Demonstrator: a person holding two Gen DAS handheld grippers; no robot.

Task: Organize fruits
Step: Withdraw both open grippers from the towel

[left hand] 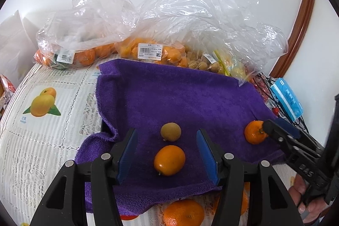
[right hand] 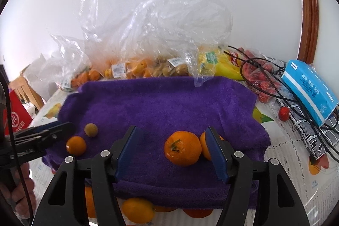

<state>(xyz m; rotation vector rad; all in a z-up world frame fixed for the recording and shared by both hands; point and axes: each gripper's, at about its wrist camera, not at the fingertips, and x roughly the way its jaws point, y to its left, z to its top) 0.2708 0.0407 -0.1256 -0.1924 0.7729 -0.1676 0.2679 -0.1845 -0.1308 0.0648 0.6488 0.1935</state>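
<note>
A purple towel (left hand: 180, 96) covers a raised tray on the table. On it lie a small orange kumquat (left hand: 169, 160), a brown longan (left hand: 170, 131) and a mandarin (left hand: 254, 132). My left gripper (left hand: 167, 160) is open, its jaws either side of the kumquat without touching it. My right gripper (right hand: 171, 151) is open, with the mandarin (right hand: 182, 147) between its blue pads and a second orange fruit (right hand: 206, 147) behind the right pad. The right gripper's tips (left hand: 269, 127) show in the left view at the mandarin. The kumquat (right hand: 76, 146) and longan (right hand: 91, 129) show in the right view beside the left gripper (right hand: 63, 128).
Clear plastic bags of oranges (left hand: 70, 56), kumquats (left hand: 148, 52) and longans (left hand: 203, 63) line the back by the wall. A blue tissue pack (right hand: 307, 88), red packets (right hand: 260, 77) and black cables (right hand: 275, 86) lie at right. A fruit-print tablecloth (left hand: 42, 103) covers the table.
</note>
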